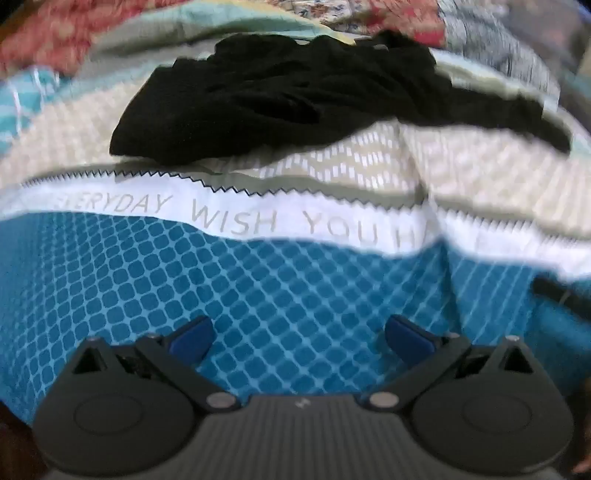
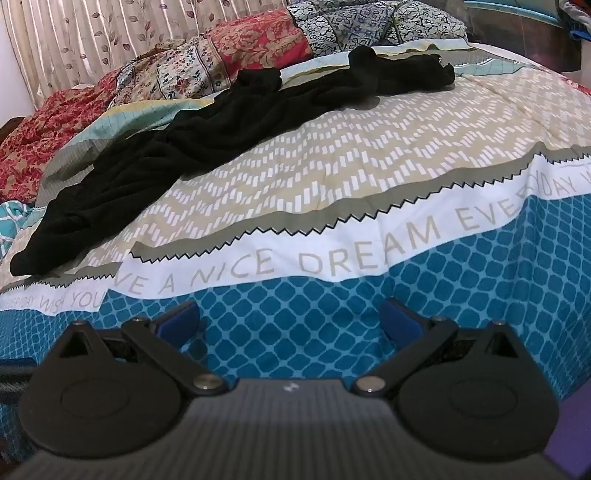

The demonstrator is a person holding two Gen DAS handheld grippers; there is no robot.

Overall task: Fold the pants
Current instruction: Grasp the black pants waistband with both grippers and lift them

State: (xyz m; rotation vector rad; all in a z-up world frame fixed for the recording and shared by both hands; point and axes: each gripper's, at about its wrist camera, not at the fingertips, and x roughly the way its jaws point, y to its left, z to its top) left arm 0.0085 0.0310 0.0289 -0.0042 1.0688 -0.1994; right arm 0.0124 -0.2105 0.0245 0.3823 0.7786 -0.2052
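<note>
Black pants [image 1: 295,96] lie crumpled on the bed's beige zigzag-patterned cover, ahead of my left gripper. In the right wrist view the pants [image 2: 207,136] stretch from the near left to the far right of the bed. My left gripper [image 1: 297,338] is open and empty, over the blue-patterned part of the cover, well short of the pants. My right gripper [image 2: 290,321] is open and empty, also over the blue part, apart from the pants.
The bedcover [image 2: 332,166] has a white band with grey lettering [image 2: 314,258]. Red floral and patterned quilts [image 2: 177,70] are piled along the far side. A curtain [image 2: 92,33] hangs behind. A dark object [image 1: 557,291] shows at the right edge.
</note>
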